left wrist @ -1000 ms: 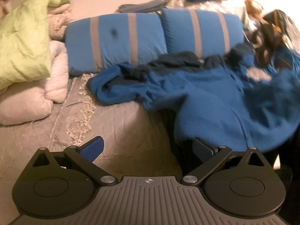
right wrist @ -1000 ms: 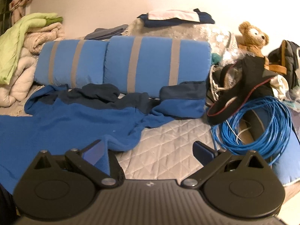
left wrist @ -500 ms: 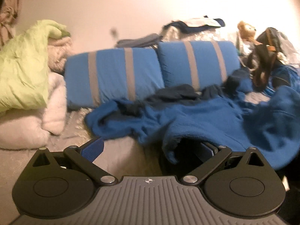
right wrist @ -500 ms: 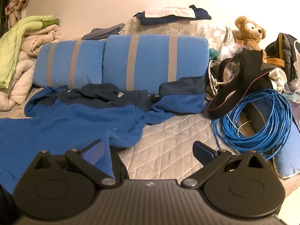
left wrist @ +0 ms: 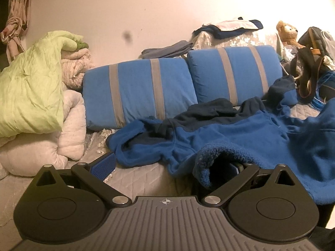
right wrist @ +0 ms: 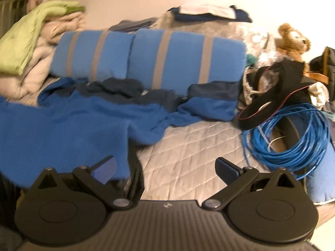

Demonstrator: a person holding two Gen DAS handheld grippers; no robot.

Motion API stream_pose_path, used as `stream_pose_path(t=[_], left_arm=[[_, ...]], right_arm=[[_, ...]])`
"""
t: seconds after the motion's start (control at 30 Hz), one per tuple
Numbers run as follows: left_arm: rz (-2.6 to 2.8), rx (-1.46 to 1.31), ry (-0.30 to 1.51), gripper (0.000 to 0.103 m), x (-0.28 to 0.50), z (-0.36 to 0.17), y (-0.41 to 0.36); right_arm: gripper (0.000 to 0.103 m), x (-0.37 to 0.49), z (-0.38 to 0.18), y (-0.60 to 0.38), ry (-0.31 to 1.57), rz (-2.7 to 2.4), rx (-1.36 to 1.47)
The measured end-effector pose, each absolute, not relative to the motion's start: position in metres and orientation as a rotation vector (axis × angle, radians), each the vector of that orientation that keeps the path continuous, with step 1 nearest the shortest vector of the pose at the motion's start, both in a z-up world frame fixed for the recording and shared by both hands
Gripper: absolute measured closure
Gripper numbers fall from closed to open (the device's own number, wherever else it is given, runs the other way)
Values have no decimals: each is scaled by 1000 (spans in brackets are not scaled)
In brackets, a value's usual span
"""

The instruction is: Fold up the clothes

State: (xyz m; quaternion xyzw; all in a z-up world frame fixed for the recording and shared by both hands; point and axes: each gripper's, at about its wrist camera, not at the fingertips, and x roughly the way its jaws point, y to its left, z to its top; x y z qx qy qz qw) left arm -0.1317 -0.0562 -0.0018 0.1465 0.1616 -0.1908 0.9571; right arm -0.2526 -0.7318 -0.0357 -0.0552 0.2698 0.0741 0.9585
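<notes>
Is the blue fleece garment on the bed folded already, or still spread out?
Spread out, not folded: the blue fleece garment lies rumpled across the bed, its hem draped over one of the left gripper's fingers.

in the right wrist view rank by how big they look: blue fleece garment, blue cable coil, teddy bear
1. blue fleece garment, though it lies nearest the camera, which inflates it
2. blue cable coil
3. teddy bear, farthest back, so its true size is unsure

Plain wall behind quilted bed (warm light).

Blue fleece garment spread, perhaps unfolded, on bed
</notes>
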Motion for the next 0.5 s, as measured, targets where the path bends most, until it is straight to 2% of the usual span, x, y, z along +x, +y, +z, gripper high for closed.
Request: stream_pose_path(t=[0.23, 0.5], left_arm=[[-374, 294, 348, 0, -128, -2, -52], [-367, 255, 372, 0, -126, -4, -47]], right_arm=[[0, -257, -68, -701, 544, 188, -266], [10, -254, -64, -693, 377, 178, -129]])
